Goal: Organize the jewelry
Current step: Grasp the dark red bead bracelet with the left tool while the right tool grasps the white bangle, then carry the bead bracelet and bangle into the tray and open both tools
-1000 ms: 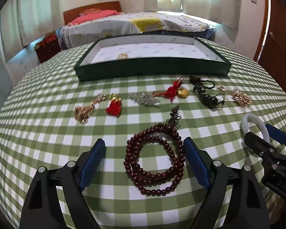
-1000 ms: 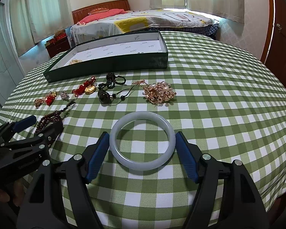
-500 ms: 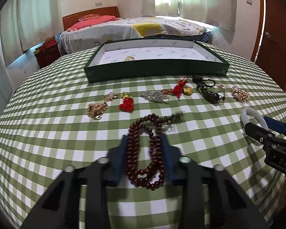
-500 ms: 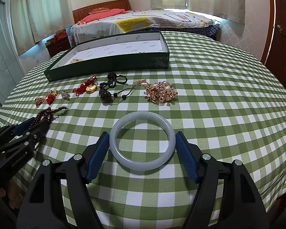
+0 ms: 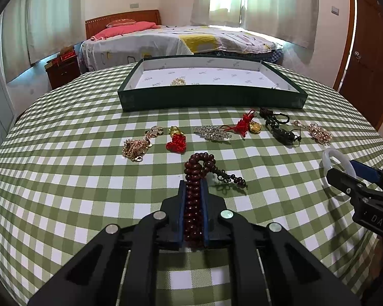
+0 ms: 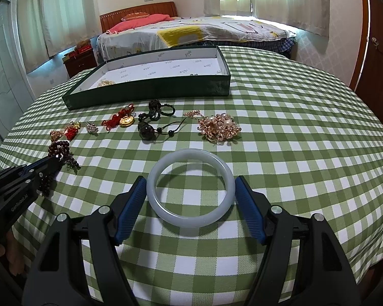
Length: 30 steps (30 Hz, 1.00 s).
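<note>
My left gripper (image 5: 193, 182) is shut on a dark red bead bracelet (image 5: 200, 162); the strands are pinched straight between the blue pads, and a loop and knotted tail spill out ahead onto the checked cloth. The right wrist view shows that gripper (image 6: 55, 162) low at the left with the beads (image 6: 60, 146). My right gripper (image 6: 190, 179) is closed around a milky white bangle (image 6: 191, 220) lying flat, with a pad against each side. The green tray (image 5: 212, 99) with a white lining stands at the back, a small gold piece (image 5: 178, 81) inside.
A row of jewelry lies in front of the tray: a gold chain cluster (image 5: 134, 148), red knot charms (image 5: 176, 144), a silver brooch (image 5: 212, 132), a dark cord pendant (image 5: 280, 132) and a pearl-and-gold brooch (image 6: 219, 127). A bed and a wooden door stand beyond the round table.
The left gripper's jaws went from wide apart around the bead bracelet to closed on it, squeezing the loop into a narrow bundle. The right gripper and the bangle stayed as they were.
</note>
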### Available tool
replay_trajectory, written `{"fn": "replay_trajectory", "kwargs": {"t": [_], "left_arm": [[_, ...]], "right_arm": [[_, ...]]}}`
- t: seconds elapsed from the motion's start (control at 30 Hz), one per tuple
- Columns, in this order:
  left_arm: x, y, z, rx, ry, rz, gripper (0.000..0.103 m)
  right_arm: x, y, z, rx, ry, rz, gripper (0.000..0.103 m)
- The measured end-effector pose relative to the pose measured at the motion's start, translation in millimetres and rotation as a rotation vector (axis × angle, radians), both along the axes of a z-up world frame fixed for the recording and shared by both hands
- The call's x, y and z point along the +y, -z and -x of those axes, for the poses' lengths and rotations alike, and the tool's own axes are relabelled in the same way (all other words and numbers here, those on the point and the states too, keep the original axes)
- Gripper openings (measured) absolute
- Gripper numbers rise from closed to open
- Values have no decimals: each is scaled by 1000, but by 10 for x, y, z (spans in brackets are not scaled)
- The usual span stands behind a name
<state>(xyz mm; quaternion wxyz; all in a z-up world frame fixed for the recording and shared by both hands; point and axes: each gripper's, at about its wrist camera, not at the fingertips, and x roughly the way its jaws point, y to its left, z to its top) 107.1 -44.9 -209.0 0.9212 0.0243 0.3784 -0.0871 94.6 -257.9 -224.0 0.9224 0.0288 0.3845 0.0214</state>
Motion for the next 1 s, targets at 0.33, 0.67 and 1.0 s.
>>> {"fn": "replay_trajectory", "kwargs": {"t": [0.33,0.67,1.0], "left_arm": [[43,-68,19,-26,-7,3,11],[84,-293,-21,-72,-17,26,11],[79,-666,-483,-137,-2,73,11]], "right_arm": [[13,-23,-3,-9,-3,3,69],[48,-247,-27,-53,-18,-7,69],[49,-703,-487,-136,-30,-42,69]]}}
